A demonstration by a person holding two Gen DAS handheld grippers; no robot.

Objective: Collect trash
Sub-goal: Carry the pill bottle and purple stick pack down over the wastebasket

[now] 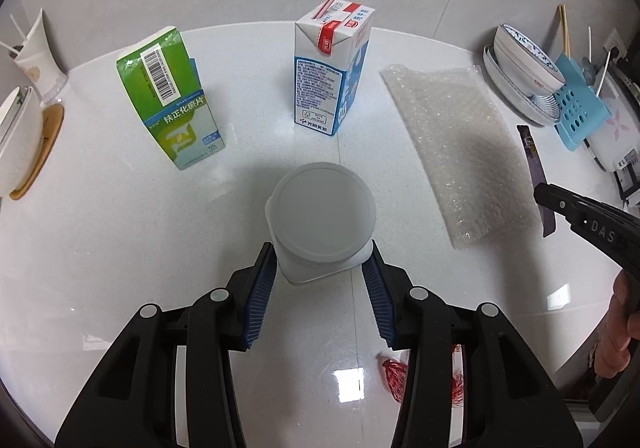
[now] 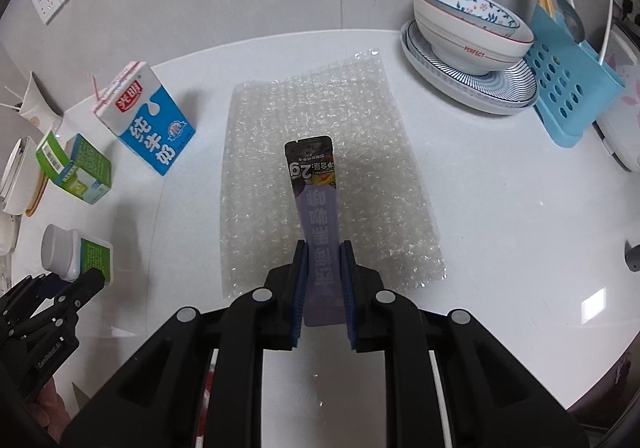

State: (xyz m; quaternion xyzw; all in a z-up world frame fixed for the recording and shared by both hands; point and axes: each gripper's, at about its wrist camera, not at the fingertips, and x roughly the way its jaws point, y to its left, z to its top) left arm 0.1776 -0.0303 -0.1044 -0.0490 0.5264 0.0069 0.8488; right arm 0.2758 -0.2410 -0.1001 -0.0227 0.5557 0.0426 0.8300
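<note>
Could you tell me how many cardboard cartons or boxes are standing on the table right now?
2: the green box at left, the blue milk carton beside it, behind the held bottle. Others may be out of view.

My tongs: matt black plastic, ribbed blue rubbery pads (image 1: 260, 288). Bottle (image 1: 320, 215) matt white plastic. Sachet (image 2: 318, 215) smooth printed foil. Bubble wrap (image 2: 320, 175) clear, bumpy. Cartons (image 1: 332, 75) printed card. Counter (image 1: 160, 248) glossy white. Bowls (image 2: 472, 31) glazed ceramic.

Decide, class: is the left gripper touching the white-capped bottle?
Touching. The left wrist view shows the left gripper with both blue pads pressed against the white-capped bottle.
</note>
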